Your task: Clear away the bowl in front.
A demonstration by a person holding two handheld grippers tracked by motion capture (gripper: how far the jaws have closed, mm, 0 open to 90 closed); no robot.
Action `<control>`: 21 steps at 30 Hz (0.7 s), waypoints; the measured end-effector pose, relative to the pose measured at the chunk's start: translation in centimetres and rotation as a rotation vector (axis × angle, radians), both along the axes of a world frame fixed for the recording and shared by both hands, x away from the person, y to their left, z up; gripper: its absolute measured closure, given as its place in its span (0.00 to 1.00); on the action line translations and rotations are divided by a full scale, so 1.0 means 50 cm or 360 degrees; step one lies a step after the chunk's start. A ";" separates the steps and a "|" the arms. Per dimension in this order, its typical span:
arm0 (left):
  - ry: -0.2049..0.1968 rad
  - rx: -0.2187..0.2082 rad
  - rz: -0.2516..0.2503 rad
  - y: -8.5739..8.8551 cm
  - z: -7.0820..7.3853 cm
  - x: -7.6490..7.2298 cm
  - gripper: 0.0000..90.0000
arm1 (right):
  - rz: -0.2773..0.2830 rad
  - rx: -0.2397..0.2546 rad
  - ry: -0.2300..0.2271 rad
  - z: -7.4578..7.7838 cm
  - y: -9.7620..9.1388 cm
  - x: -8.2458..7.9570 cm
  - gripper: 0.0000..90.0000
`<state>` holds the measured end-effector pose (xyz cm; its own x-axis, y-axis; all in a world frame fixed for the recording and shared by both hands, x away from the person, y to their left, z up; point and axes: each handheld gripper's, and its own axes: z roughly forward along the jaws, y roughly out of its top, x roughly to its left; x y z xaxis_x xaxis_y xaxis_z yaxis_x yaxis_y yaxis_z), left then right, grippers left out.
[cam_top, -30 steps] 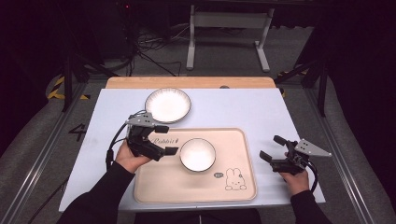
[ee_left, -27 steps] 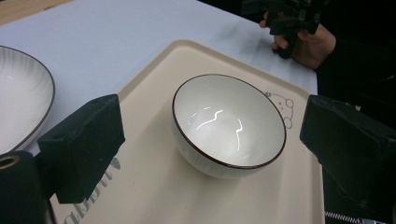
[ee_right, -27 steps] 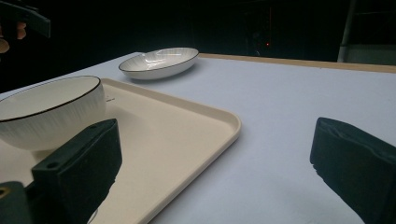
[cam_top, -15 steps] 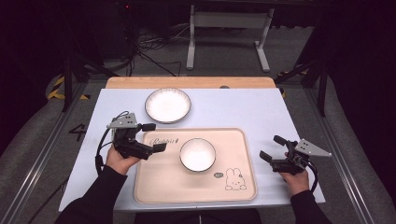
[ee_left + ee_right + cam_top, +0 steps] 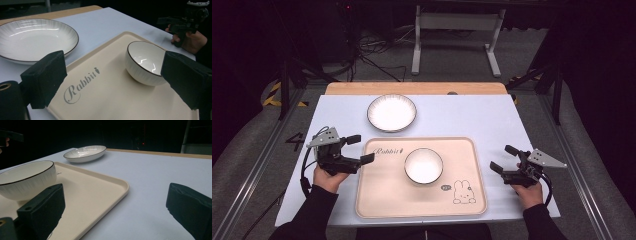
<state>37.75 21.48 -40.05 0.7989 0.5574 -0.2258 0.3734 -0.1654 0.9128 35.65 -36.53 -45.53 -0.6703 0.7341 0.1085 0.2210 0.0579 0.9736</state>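
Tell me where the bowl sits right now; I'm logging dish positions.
In the high view the bowl stands upright near the middle of the beige tray, nearer the person than the plate, between both open grippers.

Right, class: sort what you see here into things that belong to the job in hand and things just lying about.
In the job:
- small white bowl with a dark rim
- cream plastic tray printed with a rabbit, which holds the bowl
- left gripper, open, at the tray's left edge
- right gripper, open, right of the tray

Lying about:
- wide white ribbed plate, beyond the tray
- metal stand behind the table
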 end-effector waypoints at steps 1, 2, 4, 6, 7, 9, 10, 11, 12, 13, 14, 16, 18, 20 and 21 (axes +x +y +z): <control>-0.0014 0.0001 0.0015 0.004 -0.002 0.000 0.08 | 0.0000 0.0000 0.0000 0.000 0.000 0.000 0.03; -0.0012 -0.0003 0.0030 0.007 -0.003 -0.002 0.08 | 0.0001 -0.0001 -0.0001 0.000 0.000 0.000 0.03; -0.0005 -0.0010 0.0039 0.012 -0.008 -0.003 0.08 | 0.0000 0.0000 0.0000 0.000 0.000 0.000 0.03; 0.0006 -0.0004 0.0064 0.017 -0.017 -0.005 0.08 | -0.0001 0.0002 0.0001 0.000 0.000 0.000 0.03; 0.0006 -0.0004 0.0064 0.017 -0.017 -0.005 0.08 | -0.0001 0.0002 0.0001 0.000 0.000 0.000 0.03; 0.0017 -0.0002 0.0084 0.020 -0.024 -0.007 0.08 | 0.0000 0.0003 0.0002 0.000 0.000 0.000 0.03; 0.0019 -0.0011 0.0098 0.022 -0.028 -0.009 0.08 | 0.0001 0.0003 0.0001 0.000 0.000 0.000 0.03; 0.0011 -0.0031 0.0116 0.025 -0.032 -0.012 0.08 | 0.0001 0.0003 0.0001 0.000 0.000 0.000 0.03; 0.0010 -0.0038 0.0124 0.028 -0.034 -0.014 0.09 | 0.0002 0.0004 0.0000 0.000 0.000 0.000 0.03; 0.0008 -0.0047 0.0138 0.030 -0.037 -0.015 0.09 | 0.0004 0.0004 -0.0001 0.000 0.000 0.000 0.03; 0.0007 -0.0045 0.0149 0.032 -0.040 -0.017 0.09 | 0.0004 0.0005 -0.0001 0.000 0.000 0.000 0.03; 0.0008 -0.0045 0.0169 0.035 -0.044 -0.019 0.09 | 0.0005 0.0006 0.0000 0.000 0.000 0.000 0.03; 0.0005 -0.0057 0.0211 0.040 -0.049 -0.024 0.09 | 0.0006 0.0006 -0.0002 0.000 0.000 -0.001 0.03; 0.0025 -0.0070 0.0241 0.046 -0.059 -0.029 0.09 | 0.0007 0.0006 -0.0003 0.000 -0.001 -0.001 0.03; 0.0030 -0.0068 0.0251 0.050 -0.062 -0.031 0.09 | 0.0007 0.0007 -0.0001 0.000 -0.001 -0.001 0.03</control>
<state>36.19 23.99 -43.17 0.6979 0.6650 -0.2660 0.4085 -0.0645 0.9105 35.61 -36.57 -45.53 -0.6738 0.7304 0.1116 0.2203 0.0544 0.9739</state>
